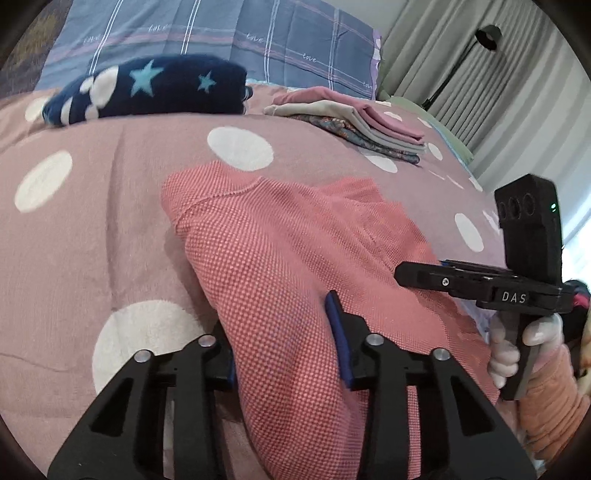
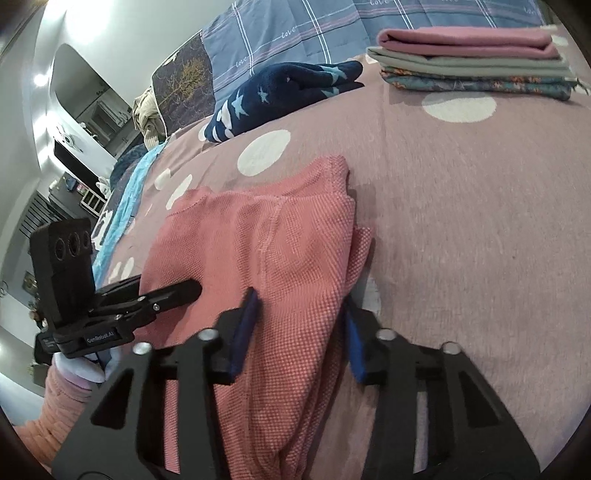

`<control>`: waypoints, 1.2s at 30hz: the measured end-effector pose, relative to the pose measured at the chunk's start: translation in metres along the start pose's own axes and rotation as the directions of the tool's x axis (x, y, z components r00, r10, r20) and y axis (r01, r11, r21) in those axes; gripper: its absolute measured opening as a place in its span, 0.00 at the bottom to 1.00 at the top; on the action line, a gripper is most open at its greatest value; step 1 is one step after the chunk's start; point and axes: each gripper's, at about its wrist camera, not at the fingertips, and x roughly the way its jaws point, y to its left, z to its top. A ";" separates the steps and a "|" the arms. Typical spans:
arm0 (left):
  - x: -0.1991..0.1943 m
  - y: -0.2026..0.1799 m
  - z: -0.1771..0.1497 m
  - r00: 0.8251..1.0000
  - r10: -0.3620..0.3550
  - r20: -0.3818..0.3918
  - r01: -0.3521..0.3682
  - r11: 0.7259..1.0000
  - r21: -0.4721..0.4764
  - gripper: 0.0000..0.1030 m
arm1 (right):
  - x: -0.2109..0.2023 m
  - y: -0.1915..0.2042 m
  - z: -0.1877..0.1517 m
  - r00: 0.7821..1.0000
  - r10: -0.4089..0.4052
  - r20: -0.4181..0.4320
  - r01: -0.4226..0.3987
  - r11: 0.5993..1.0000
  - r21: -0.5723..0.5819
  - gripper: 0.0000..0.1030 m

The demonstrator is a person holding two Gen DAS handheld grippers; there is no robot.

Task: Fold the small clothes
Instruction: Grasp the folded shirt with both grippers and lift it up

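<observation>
Stack of folded clothes (image 2: 476, 59) sits done upper right on bed (image 2: 480, 221); pink garment (image 1: 295, 258) centre frame, partly folded, both left gripper (image 1: 284, 339) and right gripper (image 2: 299, 328) jaws clamping its near edge.

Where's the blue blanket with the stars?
The star blanket lies at the far end of the bed, folded, in front of the plaid pillow. In the left wrist view it sits upper left, left of the stack of folded clothes.
</observation>
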 end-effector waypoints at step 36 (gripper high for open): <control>-0.140 -0.200 0.019 0.922 0.016 0.386 -0.204 0.868 0.453 0.25 | -0.237 0.073 -0.060 0.813 -0.153 0.562 0.315 0.927 -0.204 0.16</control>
